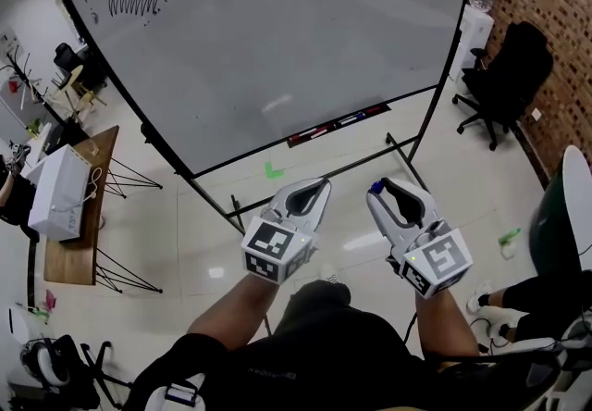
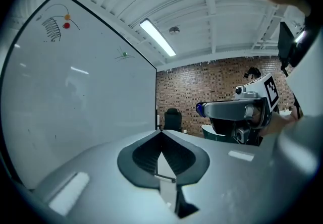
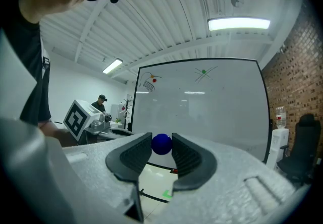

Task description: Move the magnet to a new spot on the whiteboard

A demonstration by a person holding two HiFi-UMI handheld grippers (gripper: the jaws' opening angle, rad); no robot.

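Right gripper (image 3: 162, 140) fingers clamp the blue magnet (image 3: 161, 144), a round ball showing no long axis, apart from the whiteboard (image 3: 212, 112). Left gripper (image 2: 161, 133) fingers are clenched, empty.

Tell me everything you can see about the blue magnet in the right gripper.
The blue magnet is a small, smooth, ball-shaped piece, deep blue with a slight sheen, and it looks like plastic. It sits pinched at the tips of the right gripper, whose dark ribbed pads press it from both sides and hold it in the air. It is off the whiteboard, which stands ahead of it, and it touches nothing else.
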